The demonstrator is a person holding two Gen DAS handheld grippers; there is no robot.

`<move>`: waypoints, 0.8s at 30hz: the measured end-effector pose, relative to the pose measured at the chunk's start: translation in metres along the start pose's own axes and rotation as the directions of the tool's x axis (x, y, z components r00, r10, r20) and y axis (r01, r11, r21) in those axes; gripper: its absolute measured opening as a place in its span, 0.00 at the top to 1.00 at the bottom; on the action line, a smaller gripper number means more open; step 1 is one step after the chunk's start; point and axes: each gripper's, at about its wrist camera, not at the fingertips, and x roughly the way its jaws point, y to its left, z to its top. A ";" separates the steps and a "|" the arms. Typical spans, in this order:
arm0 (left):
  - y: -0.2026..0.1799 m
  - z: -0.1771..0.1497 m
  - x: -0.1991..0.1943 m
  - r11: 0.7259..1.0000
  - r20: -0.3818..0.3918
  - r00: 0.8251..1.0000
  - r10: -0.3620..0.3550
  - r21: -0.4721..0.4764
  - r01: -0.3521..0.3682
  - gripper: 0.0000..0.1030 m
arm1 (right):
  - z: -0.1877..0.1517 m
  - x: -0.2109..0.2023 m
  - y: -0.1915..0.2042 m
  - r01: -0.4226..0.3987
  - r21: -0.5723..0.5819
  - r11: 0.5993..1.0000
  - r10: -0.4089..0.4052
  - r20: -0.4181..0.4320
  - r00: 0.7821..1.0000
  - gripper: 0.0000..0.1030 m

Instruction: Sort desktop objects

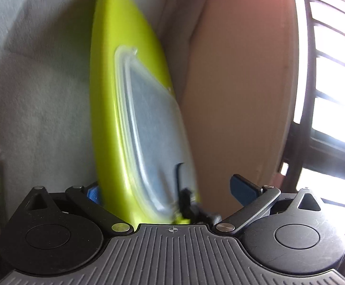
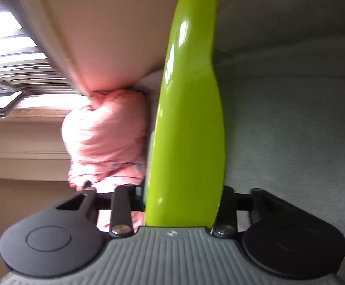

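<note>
One glossy lime-green plastic case (image 1: 108, 109) shows in both wrist views, standing on edge and running from 6 o'clock up to 12 o'clock. On its face in the left view sits one clear, frosted plastic pouch or window (image 1: 146, 128) with a grey-blue inside, and one small black clip-like part (image 1: 184, 199) juts out at about 6 o'clock. The left gripper (image 1: 165, 190) has its two blue-padded fingers (image 1: 242, 188) set wide apart; the case lies between them against the left pad, while the right pad stands clear. The right gripper (image 2: 183, 201) is nearly closed, clamped on the case's lower edge. One bundle of pink cloth (image 2: 105, 137) lies at 9 o'clock of the case.
</note>
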 end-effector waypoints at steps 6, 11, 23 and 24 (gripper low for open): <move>-0.002 -0.035 -0.067 0.987 0.059 0.992 -0.115 0.123 0.107 0.00 | -0.010 -0.017 0.083 0.058 -0.335 0.940 -0.054 0.023 0.998 0.80; 0.021 -0.028 -0.161 0.977 0.189 0.970 -0.151 0.176 0.118 0.00 | -0.033 -0.035 0.138 -0.006 -0.481 0.877 -0.029 -0.066 0.997 0.76; 0.121 -0.101 -0.312 0.922 0.428 0.817 -0.387 0.190 0.338 0.00 | -0.095 -0.125 0.198 -0.452 -0.370 0.812 0.188 -0.568 0.801 0.75; 0.130 -0.100 -0.307 0.928 0.452 0.810 -0.373 0.182 0.326 0.00 | -0.094 -0.132 0.200 -0.486 -0.349 0.801 0.215 -0.590 0.779 0.75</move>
